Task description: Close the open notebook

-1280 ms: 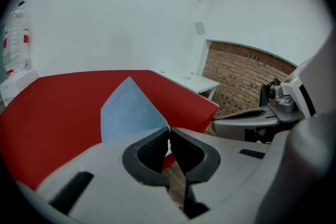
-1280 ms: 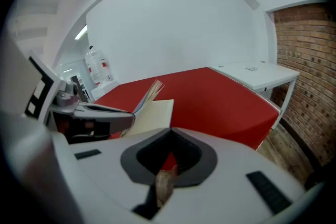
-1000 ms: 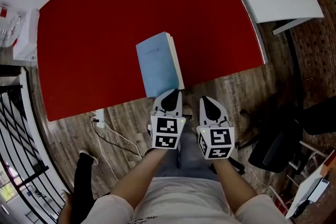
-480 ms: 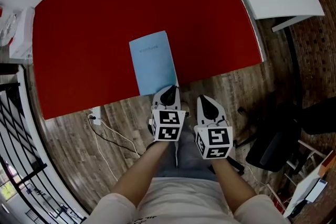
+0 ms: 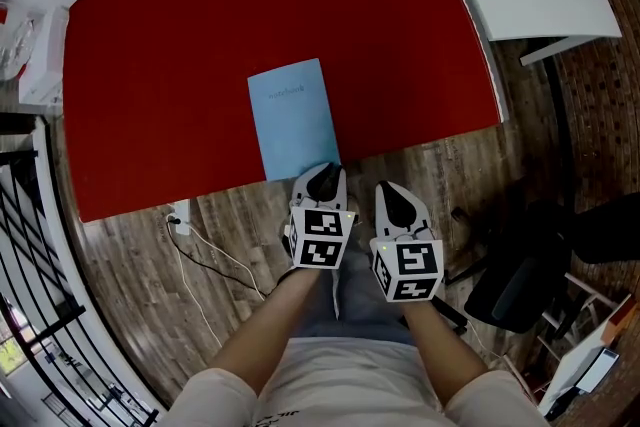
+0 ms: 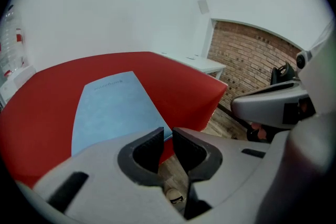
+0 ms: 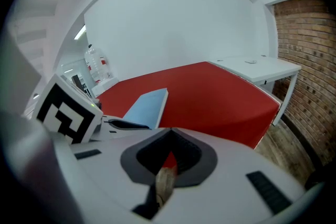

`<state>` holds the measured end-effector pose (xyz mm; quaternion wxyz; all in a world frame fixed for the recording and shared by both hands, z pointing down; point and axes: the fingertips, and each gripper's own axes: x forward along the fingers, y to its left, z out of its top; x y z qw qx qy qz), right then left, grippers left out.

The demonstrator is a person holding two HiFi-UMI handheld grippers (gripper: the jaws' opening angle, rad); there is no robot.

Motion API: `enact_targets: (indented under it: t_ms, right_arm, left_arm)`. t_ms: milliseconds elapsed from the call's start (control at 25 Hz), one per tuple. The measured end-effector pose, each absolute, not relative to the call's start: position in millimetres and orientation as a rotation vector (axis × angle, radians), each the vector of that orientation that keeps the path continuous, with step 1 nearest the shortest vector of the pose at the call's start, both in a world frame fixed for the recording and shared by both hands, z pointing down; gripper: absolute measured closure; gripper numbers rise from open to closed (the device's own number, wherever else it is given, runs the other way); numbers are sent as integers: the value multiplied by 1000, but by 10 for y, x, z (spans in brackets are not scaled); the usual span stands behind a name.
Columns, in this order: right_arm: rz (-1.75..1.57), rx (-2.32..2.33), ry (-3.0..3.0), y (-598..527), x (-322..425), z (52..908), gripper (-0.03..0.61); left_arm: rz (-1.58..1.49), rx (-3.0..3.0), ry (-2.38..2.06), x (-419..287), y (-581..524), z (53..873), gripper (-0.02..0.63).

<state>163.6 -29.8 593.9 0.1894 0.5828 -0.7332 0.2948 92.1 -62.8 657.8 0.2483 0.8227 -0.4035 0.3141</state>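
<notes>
The thin, pale blue softcover notebook (image 5: 293, 118) lies flat and shut on the red table top (image 5: 180, 35). Its near short edge sits right at the table's near edge, straight in front of you. Judged from that, the closing itself looks done.

Your left gripper (image 6: 168, 136) is just off that near edge. Its jaws stand a narrow gap apart and have just been opening, with nothing between them; only the notebook's corner and the wooden floor show past the gap. That fits letting go of the cover once it has dropped flat.

Your right gripper (image 7: 169, 140) hangs beside the left one, off the table. Its jaws are pressed together on nothing, so it is probably just kept clear.

The only container in view is a clear plastic bottle (image 7: 94, 66) on a white surface beyond the table's far left corner. It may hold water, but it is too small to tell.
</notes>
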Motion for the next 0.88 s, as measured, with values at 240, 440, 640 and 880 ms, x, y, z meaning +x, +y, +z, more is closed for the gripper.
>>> enact_targets:
  t_ms: [240, 440, 640, 880]
  right_arm:
    - [817, 1625, -2077, -333, 1593, 5878, 573]
    - [789, 1621, -2089, -355, 1583, 5782, 574]
    - [740, 1599, -2115, -363, 1542, 5582, 574]
    - [666, 1516, -2165, -351, 1299, 5192, 573]
  left_arm:
    - [826, 2232, -1057, 967, -602, 6570, 521]
    - [798, 2208, -1021, 971, -642, 6485, 508]
    - [776, 2188, -1049, 836, -668, 6291, 508]
    - [746, 2199, -1072, 495, -542, 5778, 509]
